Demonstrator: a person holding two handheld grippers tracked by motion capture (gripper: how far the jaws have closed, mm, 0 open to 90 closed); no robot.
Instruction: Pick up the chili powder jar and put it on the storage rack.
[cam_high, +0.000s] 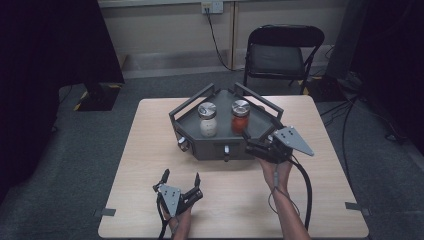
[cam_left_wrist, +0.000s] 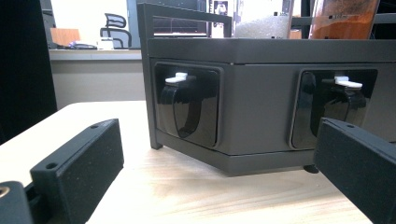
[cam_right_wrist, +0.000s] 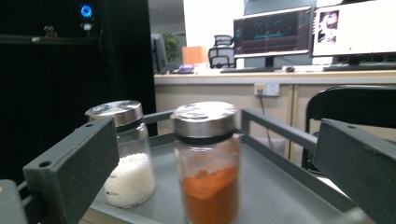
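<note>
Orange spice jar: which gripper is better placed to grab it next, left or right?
Right. The right gripper is open at the rack's edge, its jaws framing the orange spice jar. The left gripper, also open, sits low on the table facing the rack's front panel, below the jars.

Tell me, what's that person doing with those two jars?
A person holds a gripper in each hand at a wooden table. The right gripper, jaws open, is lined up on the jar of orange powder, which stands beside the jar of white grains on a dark grey rack. The left gripper hangs open, holding nothing.
</note>
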